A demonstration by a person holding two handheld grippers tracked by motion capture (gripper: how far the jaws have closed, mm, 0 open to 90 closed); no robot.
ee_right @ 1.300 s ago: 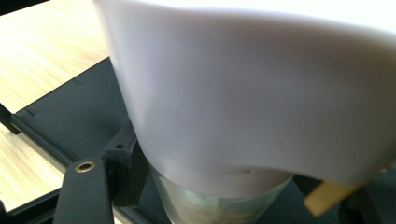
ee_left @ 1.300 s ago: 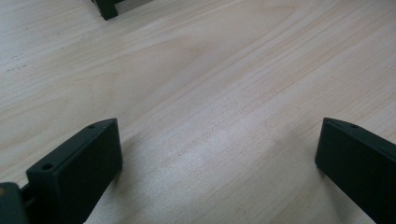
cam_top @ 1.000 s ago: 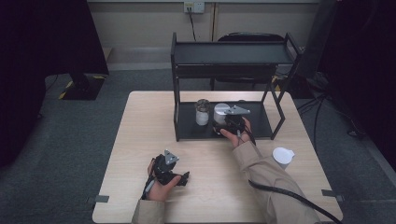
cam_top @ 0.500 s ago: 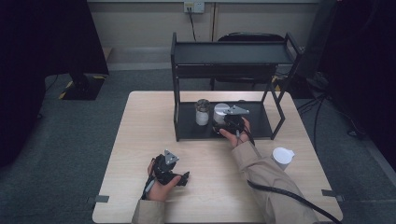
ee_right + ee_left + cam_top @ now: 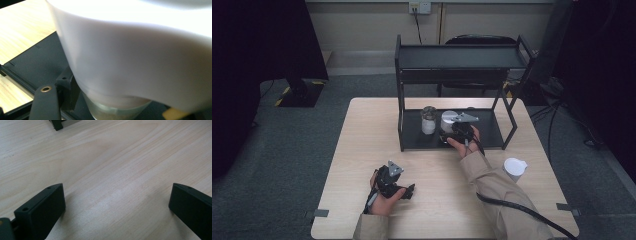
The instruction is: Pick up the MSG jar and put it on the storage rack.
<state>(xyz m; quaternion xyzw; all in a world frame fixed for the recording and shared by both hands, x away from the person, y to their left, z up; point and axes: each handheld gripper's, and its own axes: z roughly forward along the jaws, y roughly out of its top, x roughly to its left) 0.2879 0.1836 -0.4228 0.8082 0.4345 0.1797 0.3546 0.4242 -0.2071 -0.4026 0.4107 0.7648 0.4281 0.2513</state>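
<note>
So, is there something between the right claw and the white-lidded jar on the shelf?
Nothing visible. The right claw is already at the white-lidded jar on the rack's lower shelf, jaws closed on it. The second jar stands apart, to its left in the high view.

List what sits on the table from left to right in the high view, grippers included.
Left gripper → small jar → white-lidded jar → right gripper → white cup. Both jars stand on the rack's lower shelf.
</note>
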